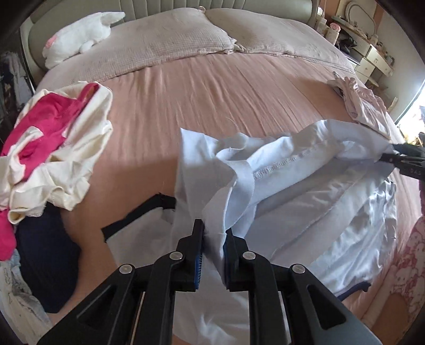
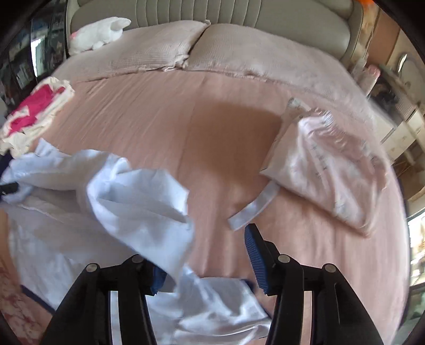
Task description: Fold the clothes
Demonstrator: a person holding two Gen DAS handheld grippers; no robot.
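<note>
Left gripper: jaws nearly closed, pinching a bunched fold of the pale blue garment between the blue ribbed pads; the cloth rises from the grip and spreads forward and to the right across the pink bedsheet. Right gripper: jaws spread wide; the right-hand pad stands bare over the sheet, the left-hand pad is largely covered by a draped flap of the same garment; whether that flap is merely resting on the finger cannot be told, and nothing is clamped between the two. In the left wrist view the right gripper's tips sit at the far right end of the garment, touching or just beside its bunched edge; that view is too oblique to confirm contact. The garment lies in the near half of the bed, crumpled, with a stitched hem showing on top, between the two grippers. Surroundings: a heap of cream and magenta clothes at the left edge, well apart from the garment; a dark navy item below that heap; a folded pale pink garment to the right, with a light strap lying just ahead of the right gripper; two pillows at the headboard; a white plush toy at the far left corner.
</note>
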